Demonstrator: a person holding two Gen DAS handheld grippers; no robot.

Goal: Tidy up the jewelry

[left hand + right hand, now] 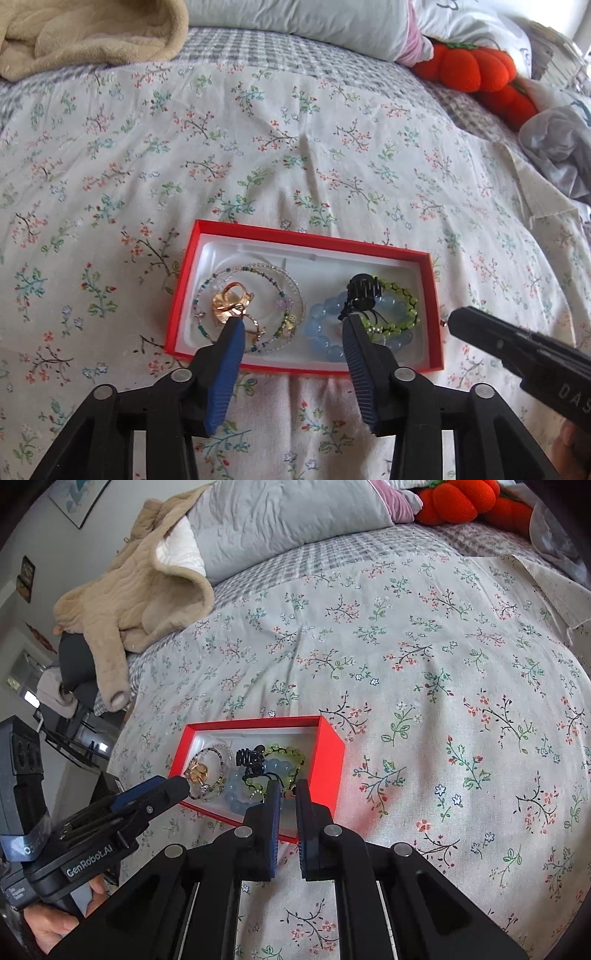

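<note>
Jaws of left gripper (291,325) apart, empty, above red box (369,249) of jewelry on floral bedspread (258,147); right gripper (286,794) clamped on small bead piece (287,794) (identity unclear). Risk: soft bedding tips box, bracelets (369,328) snag fingertips, spill

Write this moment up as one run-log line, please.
left gripper: open over red box | right gripper: shut on small bead piece | blue bracelet, hair claw: in box
</note>
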